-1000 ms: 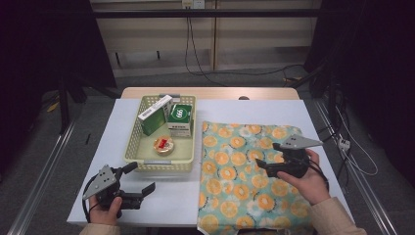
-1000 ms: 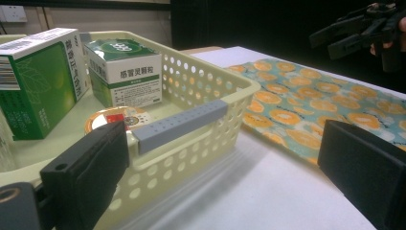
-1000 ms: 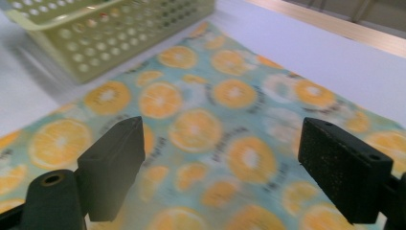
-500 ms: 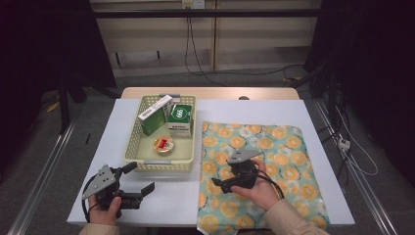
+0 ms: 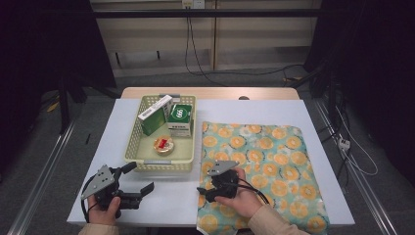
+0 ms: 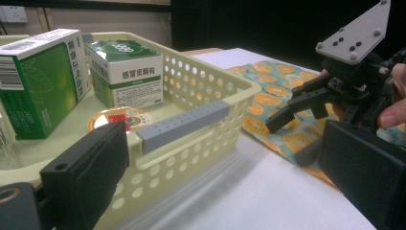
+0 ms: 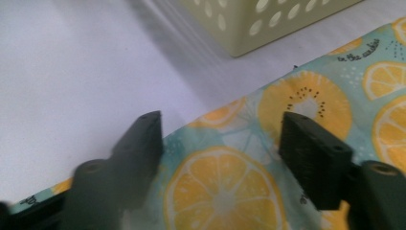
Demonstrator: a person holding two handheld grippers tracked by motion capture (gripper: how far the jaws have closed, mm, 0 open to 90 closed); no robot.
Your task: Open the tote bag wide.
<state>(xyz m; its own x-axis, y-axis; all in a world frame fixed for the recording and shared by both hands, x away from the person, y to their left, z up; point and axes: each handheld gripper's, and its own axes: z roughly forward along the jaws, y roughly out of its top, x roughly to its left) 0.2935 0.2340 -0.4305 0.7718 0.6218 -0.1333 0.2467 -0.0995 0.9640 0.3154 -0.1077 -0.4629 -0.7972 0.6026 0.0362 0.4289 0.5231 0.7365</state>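
The smaller green-and-white box (image 6: 125,72) in the basket (image 6: 206,91) carries the printed characters 感冒灵颗粒 on its white side and "999" on its green top. The taller green box (image 6: 43,81) bears a barcode and Chinese characters too small to read. The citrus-print cloth (image 7: 287,143) shows small script words, "the" among them.

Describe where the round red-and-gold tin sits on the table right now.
In the high view, the round red-and-gold tin lies inside the pale yellow perforated plastic basket at the table's left, near its front wall, in front of the two green-and-white boxes.
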